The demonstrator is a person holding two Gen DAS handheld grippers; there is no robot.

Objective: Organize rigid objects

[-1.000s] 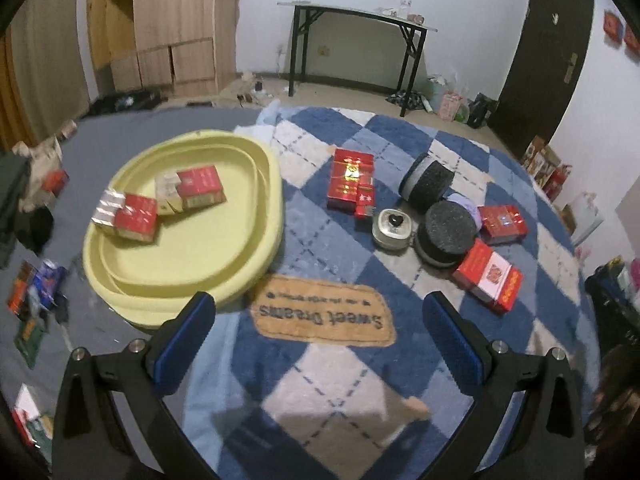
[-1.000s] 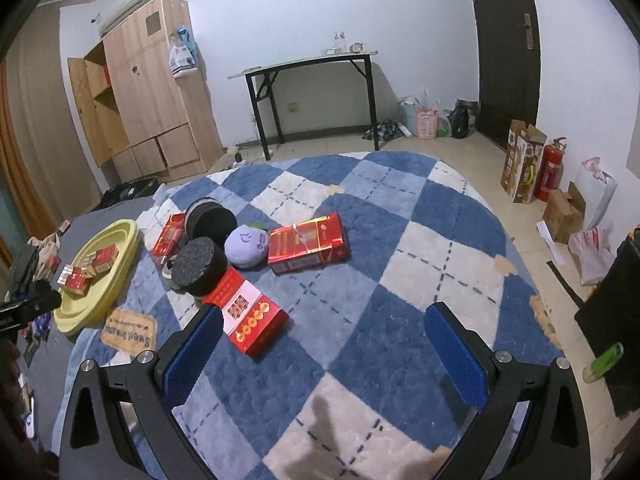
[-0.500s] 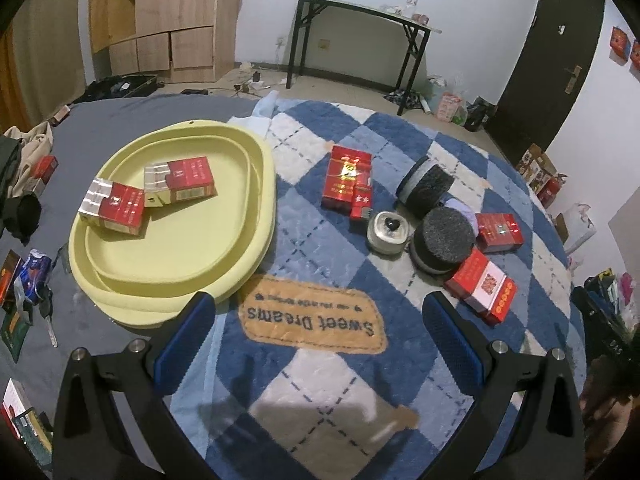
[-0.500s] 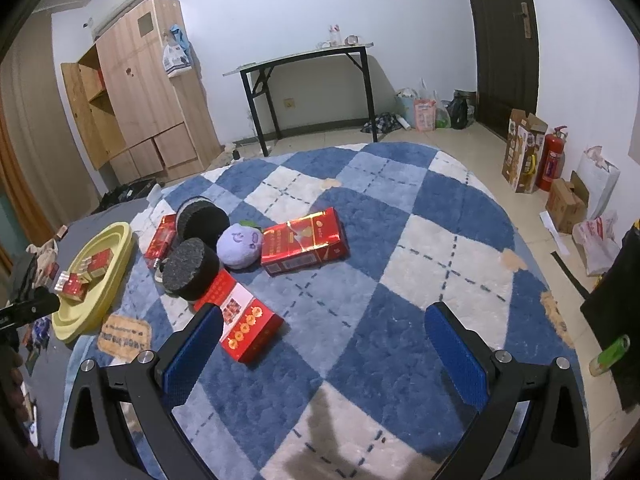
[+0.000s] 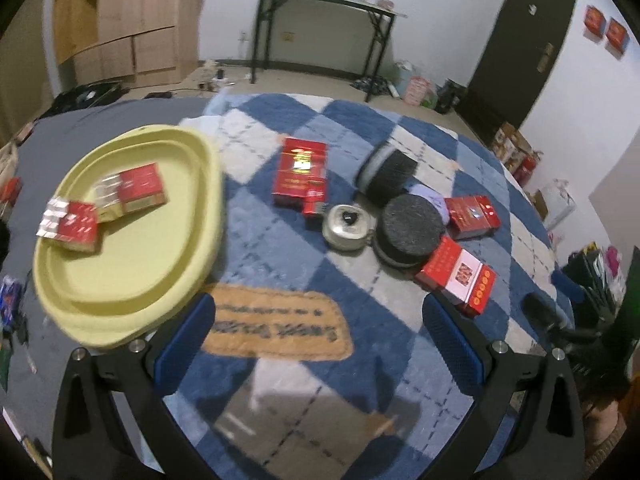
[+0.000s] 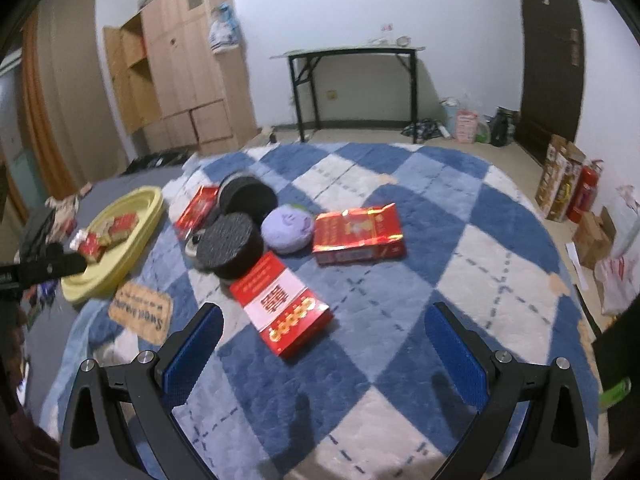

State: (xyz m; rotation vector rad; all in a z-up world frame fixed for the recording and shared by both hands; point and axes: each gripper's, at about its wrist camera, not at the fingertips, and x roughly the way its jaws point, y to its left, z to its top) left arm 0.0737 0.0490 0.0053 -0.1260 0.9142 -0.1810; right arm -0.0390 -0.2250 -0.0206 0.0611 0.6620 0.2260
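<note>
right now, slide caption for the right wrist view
Open right gripper hovers over a red box on the checked rug.

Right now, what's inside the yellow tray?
Two red packs lie in the yellow tray: one near the middle, one by its left rim. What lies under them is covered.

A blue and white checked blanket (image 5: 256,232) covers the bed. On it, at 9 o'clock in the left wrist view, lies a yellow tray (image 5: 132,280), and near the centre stands 1 red box (image 5: 300,176) beside a small metal tin (image 5: 347,227). Toward 3 o'clock lie 2 black round cases (image 5: 412,232), a purple round thing (image 6: 287,229) and 2 more red boxes (image 5: 456,276), and at 6 o'clock lies a tan label patch (image 5: 276,326).
</note>
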